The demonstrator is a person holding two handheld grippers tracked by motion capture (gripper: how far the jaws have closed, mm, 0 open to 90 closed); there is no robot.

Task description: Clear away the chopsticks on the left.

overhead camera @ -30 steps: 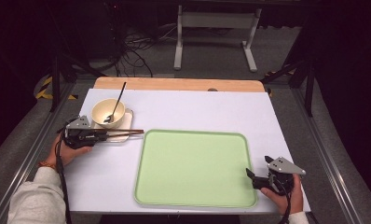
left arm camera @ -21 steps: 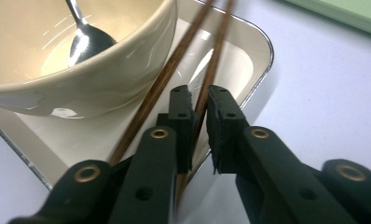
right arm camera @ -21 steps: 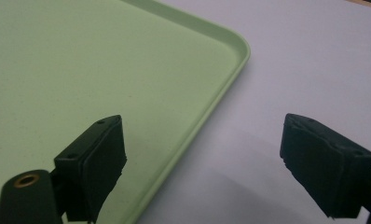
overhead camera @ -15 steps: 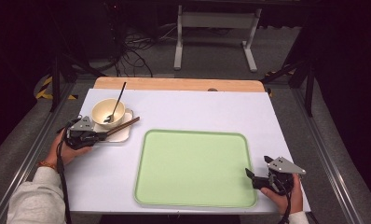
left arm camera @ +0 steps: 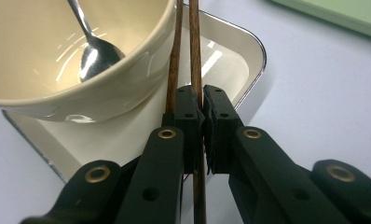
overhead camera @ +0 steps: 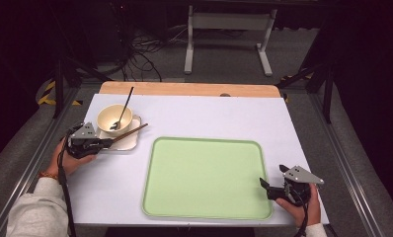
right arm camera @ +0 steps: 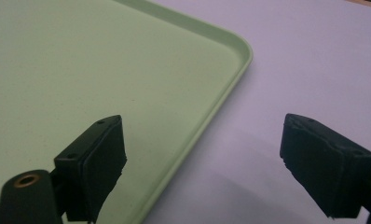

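No brand, label or writing can be read on any of the things on the table.

The left gripper (overhead camera: 107, 143) is clamped on a pair of brown chopsticks (overhead camera: 130, 134), having just closed on them. In the left gripper view the two sticks (left arm camera: 186, 56) run side by side out of the narrow slit between the black pads (left arm camera: 187, 116), one stick pinched between the pads and passing on below them, the other lying against the left pad's outer edge. Beyond the pads the sticks pass just beside the wall of a cream bowl (left arm camera: 104, 91) and above a white dish (left arm camera: 230, 65) with rounded corners.

In the high view the chopsticks slant up and right across the dish (overhead camera: 133, 140), their far tips past its right edge, with the bowl (overhead camera: 114, 118) standing on the dish and a spoon (overhead camera: 121, 111) leaning in it.

The right gripper (overhead camera: 266, 186) rests at the near right corner of a green tray (overhead camera: 204, 148); its jaws stand wide apart with nothing between them, one pad (right arm camera: 102, 158) over the tray (right arm camera: 81, 56), the other over the white tabletop (right arm camera: 314, 56).
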